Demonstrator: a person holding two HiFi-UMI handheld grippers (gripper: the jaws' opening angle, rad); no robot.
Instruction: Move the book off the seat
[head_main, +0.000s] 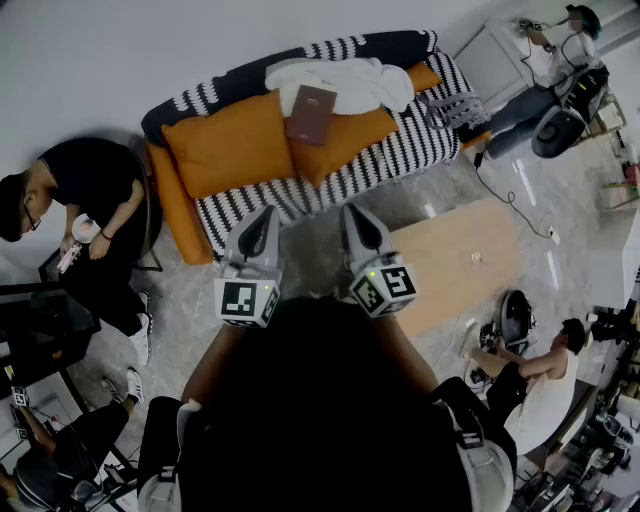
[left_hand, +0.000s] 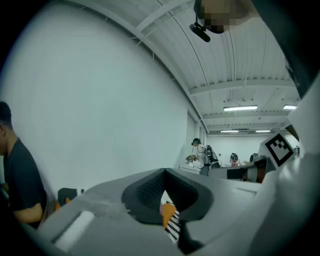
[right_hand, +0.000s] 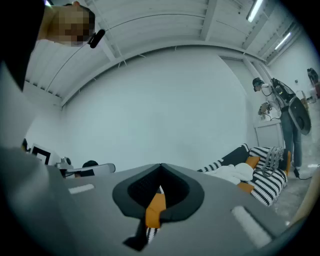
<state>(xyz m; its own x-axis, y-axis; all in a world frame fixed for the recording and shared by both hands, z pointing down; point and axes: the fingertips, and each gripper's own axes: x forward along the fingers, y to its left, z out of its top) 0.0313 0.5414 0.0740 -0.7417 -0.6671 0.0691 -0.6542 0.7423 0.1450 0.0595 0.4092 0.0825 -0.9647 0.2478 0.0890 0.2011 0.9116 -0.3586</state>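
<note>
Approaching the book, which lies on the sofa.
My left gripper and right gripper are clenched and empty, short of the sofa; next I should open one and reach in.

I see my left gripper level, jaws closed together with nothing gripped. Below them an orange cushion and striped sofa fabric peek through. A person in black is at the left.

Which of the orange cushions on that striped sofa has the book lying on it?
The middle cushion, just right of the largest cushion. The dark book rests on its upper left corner, beside the white blanket.
</note>
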